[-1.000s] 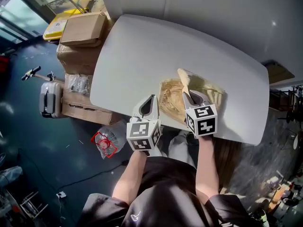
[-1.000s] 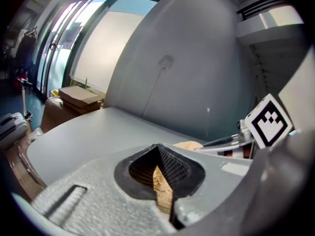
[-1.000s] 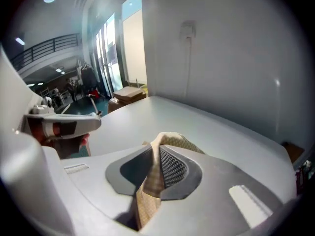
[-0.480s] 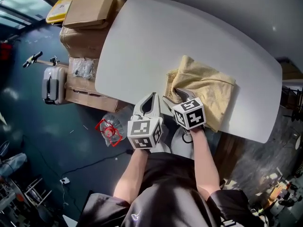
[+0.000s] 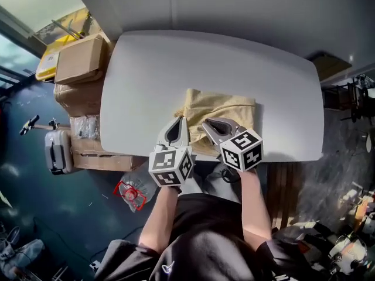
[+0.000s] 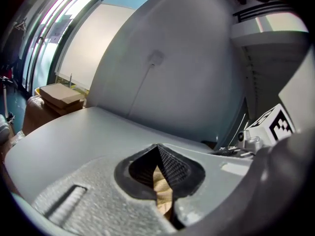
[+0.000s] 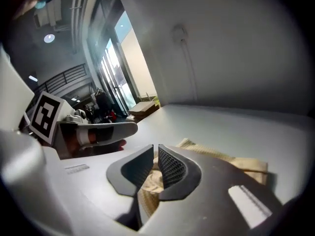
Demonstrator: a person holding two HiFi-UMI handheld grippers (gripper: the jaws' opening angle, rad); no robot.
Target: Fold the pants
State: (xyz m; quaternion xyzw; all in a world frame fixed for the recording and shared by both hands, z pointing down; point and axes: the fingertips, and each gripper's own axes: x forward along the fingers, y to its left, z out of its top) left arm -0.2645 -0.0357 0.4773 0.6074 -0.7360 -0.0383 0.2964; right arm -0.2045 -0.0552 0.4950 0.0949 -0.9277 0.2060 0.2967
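Now | pants (image 5: pixel 225 111) lay partly folded near front edge of worktop (image 5: pixel 146 69) | left tool (image 5: pixel 179 122) clamped shut on their near hem | right tool (image 5: pixel 207 124), jaws just closing, pinched cloth alongside | risk: shallow bites might slip when pulled, or fabric slide off the edge.

The pants (image 5: pixel 220 113) on the table (image 5: pixel 176 69) are tan cloth, matt and finely textured. The table top is smooth, matt light grey. The boxes (image 5: pixel 76 60) left of the table are matt brown cardboard.
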